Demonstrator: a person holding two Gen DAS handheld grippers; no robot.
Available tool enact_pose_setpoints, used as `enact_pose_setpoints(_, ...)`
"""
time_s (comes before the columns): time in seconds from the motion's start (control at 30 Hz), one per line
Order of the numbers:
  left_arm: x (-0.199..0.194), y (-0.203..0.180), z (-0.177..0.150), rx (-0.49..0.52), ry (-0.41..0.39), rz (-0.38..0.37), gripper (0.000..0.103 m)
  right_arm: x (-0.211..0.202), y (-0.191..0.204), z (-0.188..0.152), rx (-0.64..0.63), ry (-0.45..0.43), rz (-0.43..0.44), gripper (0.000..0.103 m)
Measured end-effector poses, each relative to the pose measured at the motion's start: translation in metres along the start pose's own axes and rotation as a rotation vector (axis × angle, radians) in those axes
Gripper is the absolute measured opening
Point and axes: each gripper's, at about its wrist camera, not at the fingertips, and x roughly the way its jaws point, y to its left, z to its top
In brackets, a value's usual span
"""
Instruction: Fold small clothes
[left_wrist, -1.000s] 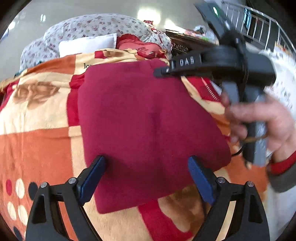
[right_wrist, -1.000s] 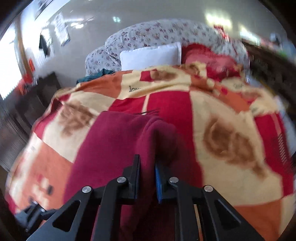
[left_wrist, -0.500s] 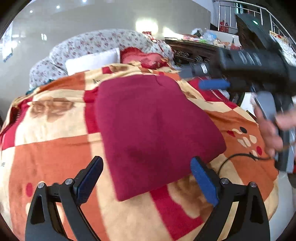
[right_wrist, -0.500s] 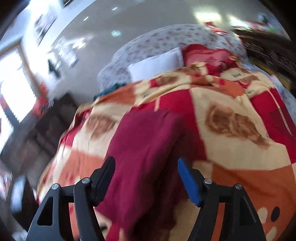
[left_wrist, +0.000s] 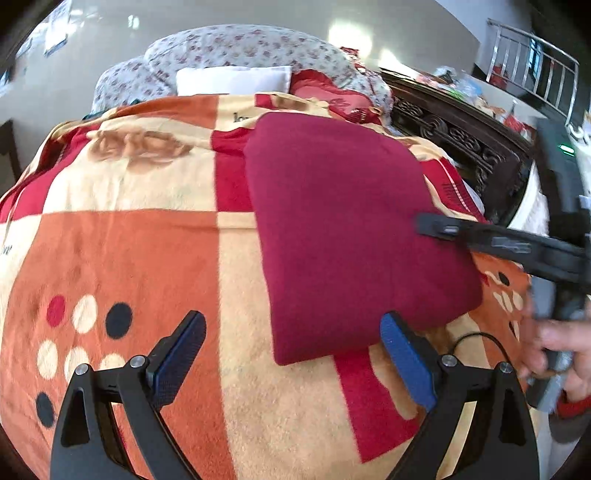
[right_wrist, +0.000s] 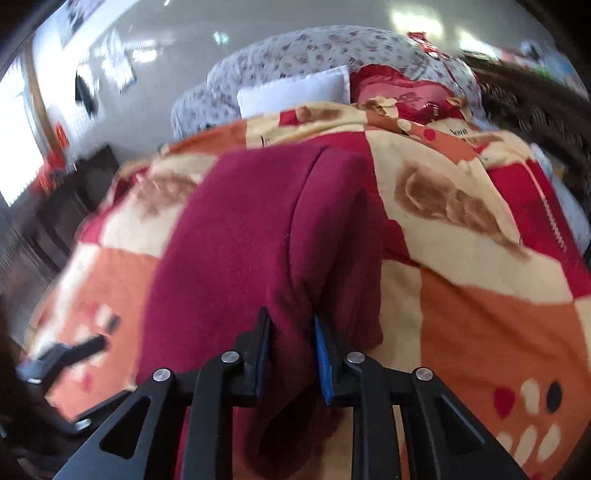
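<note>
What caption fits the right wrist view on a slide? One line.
Right gripper shut on a bunched edge of the maroon garment, which lies on a patchwork blanket.

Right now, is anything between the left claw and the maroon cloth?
Nothing visible. The open left claw hovers just short of the cloth's near edge, with only bare blanket between. The right claw already pinches the cloth's right side.

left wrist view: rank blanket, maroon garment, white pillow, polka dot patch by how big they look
1. blanket, fills most of the frame
2. maroon garment
3. polka dot patch and white pillow look similar; the pillow is farther and partly hidden, so unranked.
</note>
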Motion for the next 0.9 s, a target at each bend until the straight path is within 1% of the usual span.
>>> enact_pose_setpoints(0.07,-0.001,0.003,0.001,-0.014,-0.003,0.009,0.094,-0.019,0.004,-0.005,-0.008,-0.024,-0.034,0.032)
enact_pose_setpoints(0.1,-0.002,0.005,0.002,-0.023,-0.006,0.012,0.094,-0.024,0.007,-0.007,-0.016,-0.029,-0.044,0.033)
enact_pose_setpoints(0.17,-0.003,0.007,0.003,-0.040,-0.009,0.012,0.094,-0.035,0.013,-0.012,-0.024,-0.044,-0.031,0.033)
enact_pose_setpoints(0.27,-0.003,0.005,0.006,-0.056,-0.012,0.009,0.094,-0.038,0.019,-0.014,-0.026,-0.062,0.010,0.033)
enact_pose_setpoints(0.4,-0.002,-0.001,0.010,-0.041,-0.017,0.017,0.094,-0.031,0.025,-0.009,-0.027,-0.063,0.021,0.033)
enact_pose_setpoints(0.53,0.000,-0.006,0.017,-0.026,-0.026,0.026,0.095,-0.024,0.023,0.000,0.009,-0.091,0.049,0.033)
enact_pose_setpoints(0.57,0.003,-0.007,0.019,-0.024,-0.025,0.027,0.095,-0.020,0.021,0.002,0.017,-0.090,0.048,0.037)
enact_pose_setpoints(0.6,0.006,-0.007,0.021,-0.024,-0.022,0.025,0.095,-0.015,0.018,0.004,0.024,-0.087,0.039,0.041)
enact_pose_setpoints(0.63,0.008,-0.007,0.023,-0.025,-0.019,0.021,0.095,-0.011,0.016,0.005,0.027,-0.085,0.028,0.043)
enact_pose_setpoints(0.67,0.011,-0.006,0.025,-0.025,-0.018,0.014,0.095,-0.002,0.012,0.005,0.027,-0.071,0.000,0.044)
enact_pose_setpoints(0.7,0.014,-0.005,0.028,-0.028,-0.019,0.008,0.095,0.009,0.006,0.004,0.028,-0.039,-0.031,0.044)
enact_pose_setpoints(0.73,0.017,-0.002,0.030,-0.035,-0.021,0.003,0.095,0.016,0.000,0.004,0.035,-0.020,-0.033,0.044)
enact_pose_setpoints(0.77,0.020,0.001,0.032,-0.044,-0.020,-0.003,0.095,0.023,-0.009,0.000,0.065,-0.011,-0.005,0.044)
enact_pose_setpoints(0.87,0.031,0.016,0.039,-0.097,0.003,-0.058,0.095,0.016,-0.020,-0.001,0.088,-0.039,0.064,0.046)
enact_pose_setpoints(0.9,0.035,0.022,0.041,-0.116,0.011,-0.076,0.095,0.013,-0.021,0.000,0.089,-0.048,0.071,0.054)
